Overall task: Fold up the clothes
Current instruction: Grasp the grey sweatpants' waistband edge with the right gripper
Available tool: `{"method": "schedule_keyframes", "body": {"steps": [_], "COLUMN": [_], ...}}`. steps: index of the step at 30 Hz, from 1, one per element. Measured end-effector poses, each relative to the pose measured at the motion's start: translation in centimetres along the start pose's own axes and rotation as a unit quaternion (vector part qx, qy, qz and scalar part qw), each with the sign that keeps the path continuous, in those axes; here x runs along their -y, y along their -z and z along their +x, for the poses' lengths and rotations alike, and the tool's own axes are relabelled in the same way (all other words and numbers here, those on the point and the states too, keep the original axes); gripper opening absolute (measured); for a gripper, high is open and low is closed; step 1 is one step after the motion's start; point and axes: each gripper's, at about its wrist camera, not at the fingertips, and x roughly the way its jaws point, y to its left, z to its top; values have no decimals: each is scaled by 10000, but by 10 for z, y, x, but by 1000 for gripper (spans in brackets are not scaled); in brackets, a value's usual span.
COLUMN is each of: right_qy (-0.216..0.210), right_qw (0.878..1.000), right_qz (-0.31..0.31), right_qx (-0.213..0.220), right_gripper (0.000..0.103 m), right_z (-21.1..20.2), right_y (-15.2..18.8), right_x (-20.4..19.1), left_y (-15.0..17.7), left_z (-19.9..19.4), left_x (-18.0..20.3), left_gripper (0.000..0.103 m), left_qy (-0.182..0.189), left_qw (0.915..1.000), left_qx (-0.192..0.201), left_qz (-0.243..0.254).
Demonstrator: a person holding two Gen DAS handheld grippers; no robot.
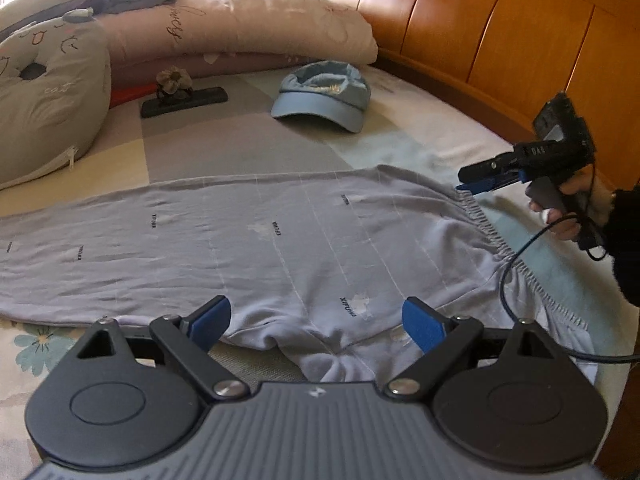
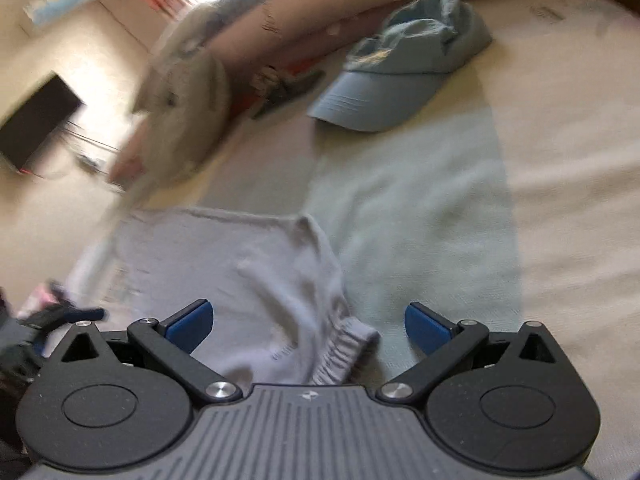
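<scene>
The grey trousers [image 1: 280,240] lie flat across the bed [image 1: 420,136], apparently one leg over the other; further folds remain. Left tool [image 1: 316,322] and right tool [image 2: 308,324] both gape wide, holding nothing, near the crotch and waistband [image 1: 492,232].

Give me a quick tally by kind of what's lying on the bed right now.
Trousers, lilac-grey: 1
Caps, light blue: 1
Pillows or cushions: 2 clear, with more bedding behind
Dark flat item with flower ornament: 1
Total: 5
</scene>
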Motion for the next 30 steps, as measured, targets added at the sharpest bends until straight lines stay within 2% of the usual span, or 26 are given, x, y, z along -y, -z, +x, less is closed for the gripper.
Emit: {"method": "schedule_keyframes", "body": {"steps": [4, 7, 14, 21, 30], "right_qy": [-975, -1116, -1211, -1431, -1371], "right_qw": [9940, 9927, 9912, 9870, 9867], "right_qz": [432, 379, 351, 408, 368], "right_qx": [-231, -250, -398, -612, -797], "right_gripper": [103, 103, 103, 103, 103], "right_z": [16, 29, 42, 28, 47], "right_y": [-8, -15, -29, -21, -37], "right_x": [17, 15, 15, 23, 14], "left_y": [5, 8, 17, 22, 19], "left_z": [-3, -3, -1, -7, -4], "left_x": [-9, -15, -21, -31, -24], "left_gripper": [93, 93, 93, 93, 93], "left_qy": [-86, -142, -165, -228, -288], "left_qw": [9999, 9999, 9998, 9993, 9995], "left_qx": [47, 51, 34, 79, 96], "left_qz": [-35, -72, -138, -269, -63]}}
